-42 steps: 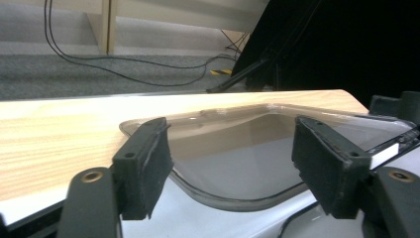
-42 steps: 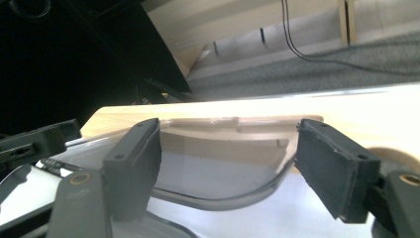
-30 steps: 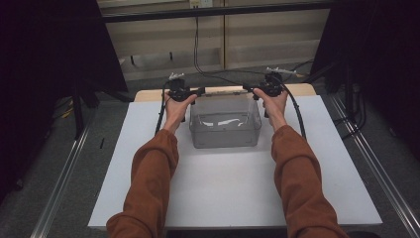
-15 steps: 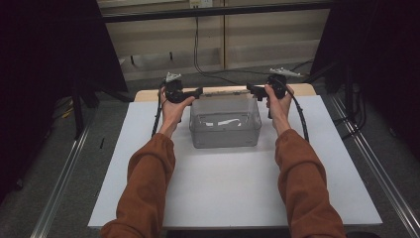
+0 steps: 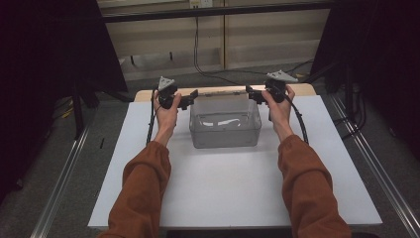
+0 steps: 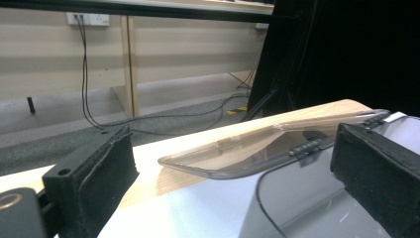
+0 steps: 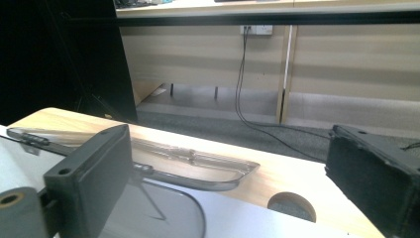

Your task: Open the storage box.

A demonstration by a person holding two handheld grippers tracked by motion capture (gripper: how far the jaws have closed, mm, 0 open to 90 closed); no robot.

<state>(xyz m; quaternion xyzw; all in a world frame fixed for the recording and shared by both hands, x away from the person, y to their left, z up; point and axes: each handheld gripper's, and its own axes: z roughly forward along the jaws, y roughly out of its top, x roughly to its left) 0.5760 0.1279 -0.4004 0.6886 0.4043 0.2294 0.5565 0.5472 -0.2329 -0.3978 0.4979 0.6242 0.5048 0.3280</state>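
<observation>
- Presently, clear plastic box sits at the far middle of the white table, lid swung back flat behind it onto the wooden edge.
- Left gripper at the box's far-left corner; jaws have just been opening, now wide apart, nothing pressed between them.
- Left gripper view: lid lies between the spread jaws, farther off, touching neither.
- Right gripper at the far-right corner; jaws likewise just been opening, wide, holding nothing.
- Right gripper view: lid beyond the jaws, hinge beside the left one.
</observation>
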